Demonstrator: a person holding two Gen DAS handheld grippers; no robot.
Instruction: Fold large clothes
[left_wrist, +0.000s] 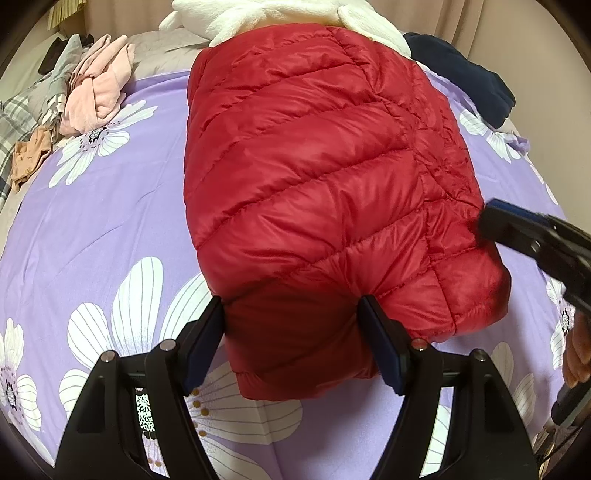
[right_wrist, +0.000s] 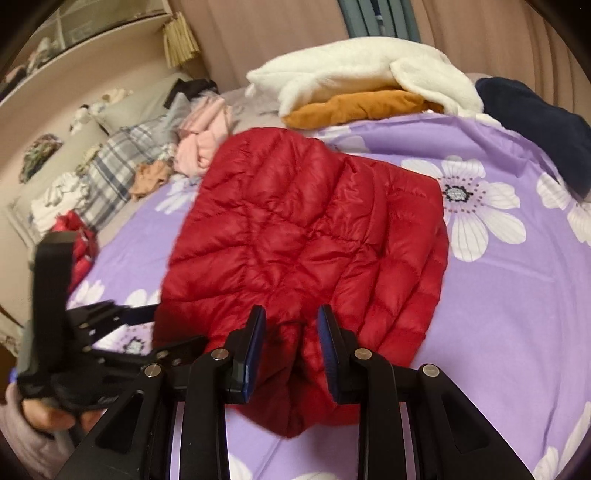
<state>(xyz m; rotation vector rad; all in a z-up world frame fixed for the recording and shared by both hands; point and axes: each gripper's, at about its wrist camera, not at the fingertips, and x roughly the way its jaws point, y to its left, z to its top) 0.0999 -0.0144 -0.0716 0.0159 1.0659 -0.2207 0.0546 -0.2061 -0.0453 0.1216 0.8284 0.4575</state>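
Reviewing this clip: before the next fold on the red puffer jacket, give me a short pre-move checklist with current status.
1. Red puffer jacket lies on the purple floral sheet: ok.
2. Left hand-held gripper open, near hem between its fingers: ok.
3. Right hand-held gripper open around bunched fabric: ok.
4. Either gripper actually clamping fabric: not ok.
5. Jacket already folded narrow: ok.
6. Jacket's far end separate from white fleece: cannot tell.
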